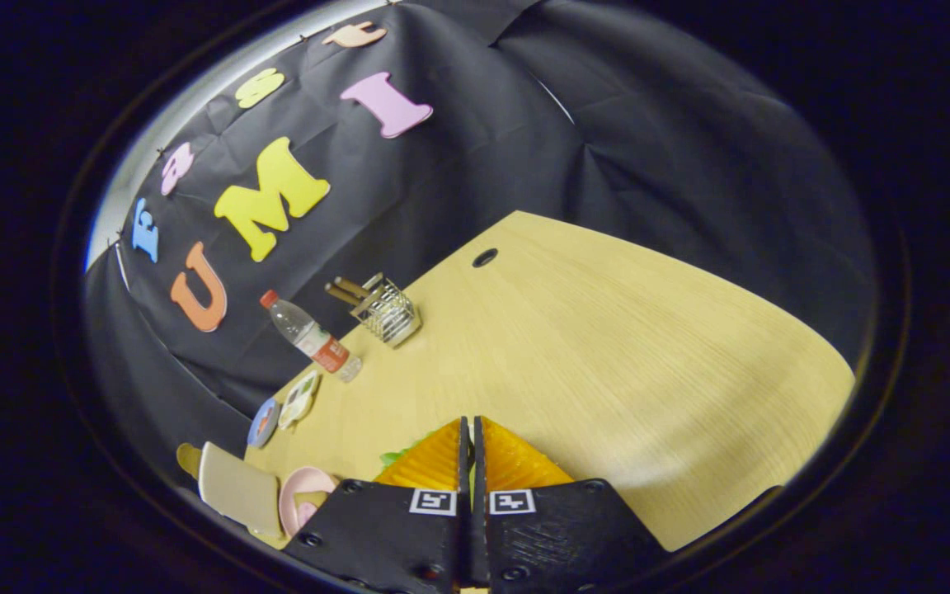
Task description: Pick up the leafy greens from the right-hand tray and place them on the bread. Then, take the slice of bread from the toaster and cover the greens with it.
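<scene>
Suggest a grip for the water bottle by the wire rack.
Grip the water bottle around its labelled body, below the neck. It stands upright at the table edge against the cloth wall, wire rack beside it, so come in level from the open table side. The gripper is shut on leafy greens for now.

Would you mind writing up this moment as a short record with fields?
tool: tool, fingers nearly closed, a bit of leafy greens showing by the left finger; grip on them unclear
table: wooden table with a cable hole
far edge: water bottle and wire holder with wooden handles
near left: cutting board, pink plate, small dishes
</scene>
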The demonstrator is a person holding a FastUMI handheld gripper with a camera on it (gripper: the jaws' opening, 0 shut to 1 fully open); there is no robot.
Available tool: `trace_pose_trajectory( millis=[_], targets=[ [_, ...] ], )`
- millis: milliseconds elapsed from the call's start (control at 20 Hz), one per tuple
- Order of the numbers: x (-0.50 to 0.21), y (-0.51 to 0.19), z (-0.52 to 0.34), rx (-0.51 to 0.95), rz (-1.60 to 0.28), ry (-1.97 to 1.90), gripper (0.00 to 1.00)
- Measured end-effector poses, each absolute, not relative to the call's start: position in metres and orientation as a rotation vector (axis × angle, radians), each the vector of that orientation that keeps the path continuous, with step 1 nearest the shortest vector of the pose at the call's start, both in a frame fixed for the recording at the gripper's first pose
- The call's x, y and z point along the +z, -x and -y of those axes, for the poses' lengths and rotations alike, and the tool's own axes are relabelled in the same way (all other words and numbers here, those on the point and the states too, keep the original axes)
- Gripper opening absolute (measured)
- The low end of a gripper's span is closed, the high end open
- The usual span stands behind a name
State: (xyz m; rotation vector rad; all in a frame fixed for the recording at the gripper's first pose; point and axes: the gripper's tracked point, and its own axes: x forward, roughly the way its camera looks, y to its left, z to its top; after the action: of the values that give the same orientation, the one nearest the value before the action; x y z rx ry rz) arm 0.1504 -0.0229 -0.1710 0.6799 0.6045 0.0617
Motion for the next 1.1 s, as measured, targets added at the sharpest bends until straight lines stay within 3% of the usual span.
trace_pose_trajectory(
  millis=[1100],
  targets=[
    [-0.037,-0.116,-0.136,0.390,-0.494,-0.763,0.00]
  ],
)
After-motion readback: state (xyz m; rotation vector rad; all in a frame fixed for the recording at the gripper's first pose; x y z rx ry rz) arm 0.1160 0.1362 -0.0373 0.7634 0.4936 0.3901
